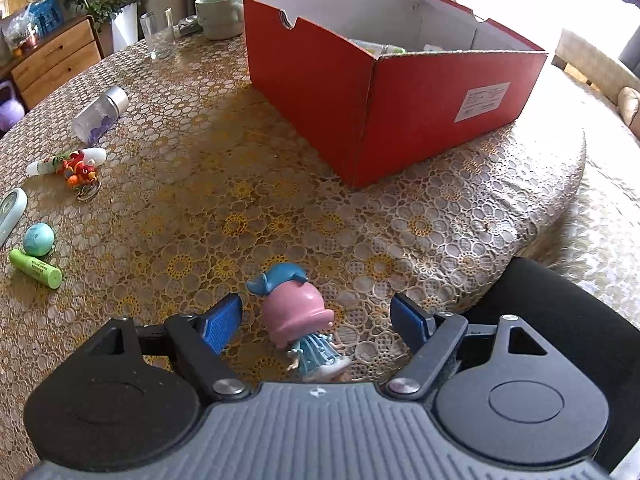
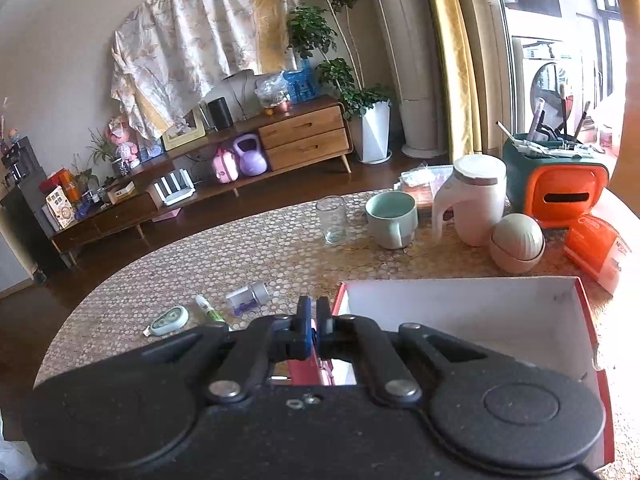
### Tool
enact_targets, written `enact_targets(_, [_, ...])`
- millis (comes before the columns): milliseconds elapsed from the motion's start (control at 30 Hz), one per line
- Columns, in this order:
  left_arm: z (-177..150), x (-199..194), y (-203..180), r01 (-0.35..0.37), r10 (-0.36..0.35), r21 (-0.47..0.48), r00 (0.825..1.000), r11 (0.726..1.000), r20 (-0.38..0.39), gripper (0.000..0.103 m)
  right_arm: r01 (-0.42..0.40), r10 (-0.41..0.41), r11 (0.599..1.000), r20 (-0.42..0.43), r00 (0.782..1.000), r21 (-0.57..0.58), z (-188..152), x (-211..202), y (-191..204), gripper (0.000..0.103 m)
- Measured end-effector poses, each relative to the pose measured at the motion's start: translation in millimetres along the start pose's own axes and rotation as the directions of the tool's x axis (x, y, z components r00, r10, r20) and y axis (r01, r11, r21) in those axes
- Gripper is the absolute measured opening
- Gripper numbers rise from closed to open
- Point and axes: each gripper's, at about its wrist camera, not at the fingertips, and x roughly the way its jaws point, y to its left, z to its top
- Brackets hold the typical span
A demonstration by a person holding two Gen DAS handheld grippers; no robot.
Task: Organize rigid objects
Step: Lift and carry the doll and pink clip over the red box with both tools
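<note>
— Checking left gripper [image 1: 316, 320]: jaws spread wide, blue pads [image 1: 221, 322] well apart, nothing clamped. Doll figure [image 1: 302, 320], pink hair and blue hat, standing low centre of frame between the pads, touching neither.

— Noted. Right gripper [image 2: 314, 316]?

— Clenched tight, pads pressed together, empty. Hovering at lower centre, over the left edge of the red box [image 2: 472, 320].

— Box from the left wrist view?

— Upper right on the lace-covered table [image 1: 200, 168], open-topped, white inside, some items at the bottom, too hidden to name.

— Loose pieces?

— Left edge of frame: clear bottle [image 1: 100, 114] lying down, glue stick [image 1: 66, 162] beside a red keychain toy [image 1: 80, 172], teal ball [image 1: 38, 239], green tube [image 1: 36, 269]. Glass [image 1: 158, 38] and mug [image 1: 220, 14] at upper left.
</note>
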Motion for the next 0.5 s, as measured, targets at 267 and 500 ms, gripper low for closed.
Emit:
enact_targets(267, [0.3,5.5,4.9,-0.041,0.038,-0.082,0.999,0.996,-0.031,0.039,0.017,-0.017,1.000,-0.005,1.000,0.016,-2.1,2.6,-11.8,0.001])
enact_targets(500, [7.6,2.8,8.4,-0.061,0.055,-0.156,0.998,0.986,-0.043,0.037,0.035,-0.035,0.999,-0.005,0.999,0.035,-3.8,3.5,-29.7,0.001])
